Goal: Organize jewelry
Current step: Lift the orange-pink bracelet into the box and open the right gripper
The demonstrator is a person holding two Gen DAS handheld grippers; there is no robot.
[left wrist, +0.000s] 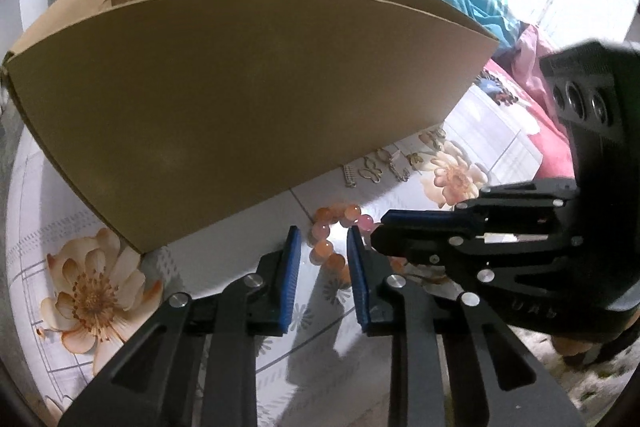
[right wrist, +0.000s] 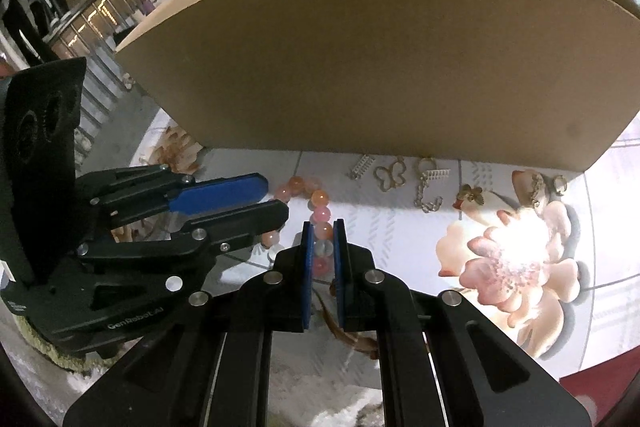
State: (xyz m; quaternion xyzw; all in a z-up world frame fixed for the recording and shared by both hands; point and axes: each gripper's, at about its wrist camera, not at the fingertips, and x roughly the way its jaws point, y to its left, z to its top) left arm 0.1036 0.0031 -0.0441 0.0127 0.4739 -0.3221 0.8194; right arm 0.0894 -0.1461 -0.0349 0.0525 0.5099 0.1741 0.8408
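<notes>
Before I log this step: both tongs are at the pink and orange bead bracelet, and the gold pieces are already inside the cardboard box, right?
Not quite. The gold pieces are not inside the cardboard box; the right wrist view shows them lying on the table in front of its wall. Both the left tongs and right tongs are at the bead bracelet.

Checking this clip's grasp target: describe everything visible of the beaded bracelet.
The beaded bracelet is a loop of round, glossy, translucent orange and pink beads lying flat on the floral tabletop before the cardboard box. The right gripper has closed narrowly around its near side; the left gripper straddles another part, open.
</notes>
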